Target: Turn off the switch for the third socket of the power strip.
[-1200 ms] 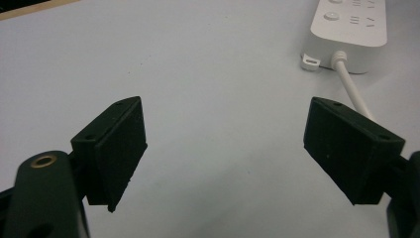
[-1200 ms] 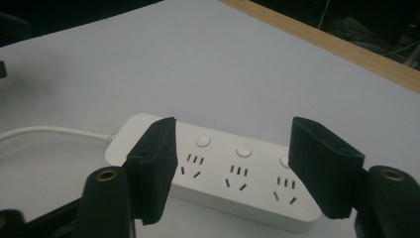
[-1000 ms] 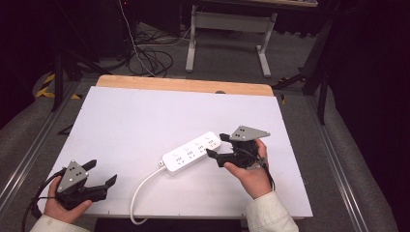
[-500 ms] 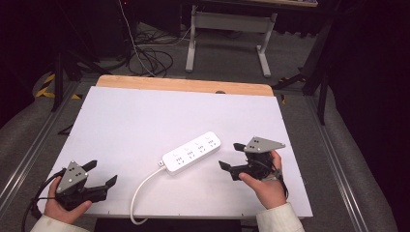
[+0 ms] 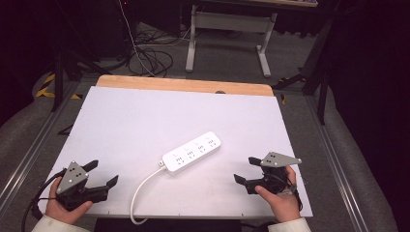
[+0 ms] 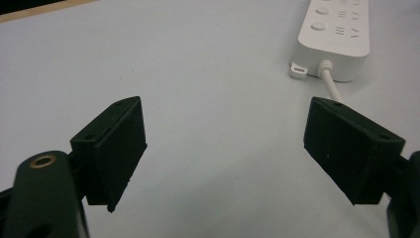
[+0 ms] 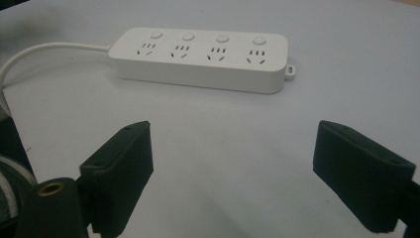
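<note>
Now the white power strip (image 5: 192,152) lies between both claws, well apart; right claw (image 5: 245,170) just opened, empty; left claw (image 5: 102,172) open.

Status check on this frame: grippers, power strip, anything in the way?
Left gripper open, empty, at near-left table corner. Right gripper open, jaws just been opening, nothing between them, apart from power strip. Strip flat mid-table, cord trailing off near edge. Nothing in the way.
</note>
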Motion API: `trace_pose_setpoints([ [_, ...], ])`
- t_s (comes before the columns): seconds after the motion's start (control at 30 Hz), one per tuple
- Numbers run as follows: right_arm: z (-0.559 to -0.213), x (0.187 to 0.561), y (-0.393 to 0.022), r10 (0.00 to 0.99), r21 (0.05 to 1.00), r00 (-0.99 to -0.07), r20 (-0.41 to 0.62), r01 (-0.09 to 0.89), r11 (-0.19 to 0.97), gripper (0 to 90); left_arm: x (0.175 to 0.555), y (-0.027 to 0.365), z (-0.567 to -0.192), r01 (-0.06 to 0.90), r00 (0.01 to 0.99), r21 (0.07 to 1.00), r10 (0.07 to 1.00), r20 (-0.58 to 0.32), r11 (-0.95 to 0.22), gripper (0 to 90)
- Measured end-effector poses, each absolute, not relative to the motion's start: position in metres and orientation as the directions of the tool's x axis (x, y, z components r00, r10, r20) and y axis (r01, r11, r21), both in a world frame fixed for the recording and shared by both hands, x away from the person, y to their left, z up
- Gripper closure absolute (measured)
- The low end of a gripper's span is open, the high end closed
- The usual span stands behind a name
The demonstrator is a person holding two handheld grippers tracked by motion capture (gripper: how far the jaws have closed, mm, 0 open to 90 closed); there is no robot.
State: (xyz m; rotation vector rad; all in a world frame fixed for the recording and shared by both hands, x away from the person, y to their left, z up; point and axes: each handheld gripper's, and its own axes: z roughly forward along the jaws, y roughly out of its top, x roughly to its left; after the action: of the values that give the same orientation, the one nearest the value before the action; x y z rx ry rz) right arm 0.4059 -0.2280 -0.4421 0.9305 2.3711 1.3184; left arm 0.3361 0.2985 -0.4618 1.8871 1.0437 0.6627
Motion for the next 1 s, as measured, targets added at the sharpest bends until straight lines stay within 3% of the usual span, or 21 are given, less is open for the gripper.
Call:
trace_pose_setpoints([
  [0.7,-0.487,0.401,-0.243,0.646,0.798,-0.755,0.114,0.457,0.393,11.6,0.334,0.306,-0.457,0.414,0.548,0.869,0.836,-0.002,-0.27,15.9],
  [1.0,-0.489,0.397,-0.242,0.656,0.804,-0.753,0.05,0.42,0.421,12.8,0.333,0.306,-0.46,0.413,0.541,0.862,0.84,0.027,-0.295,14.8],
])
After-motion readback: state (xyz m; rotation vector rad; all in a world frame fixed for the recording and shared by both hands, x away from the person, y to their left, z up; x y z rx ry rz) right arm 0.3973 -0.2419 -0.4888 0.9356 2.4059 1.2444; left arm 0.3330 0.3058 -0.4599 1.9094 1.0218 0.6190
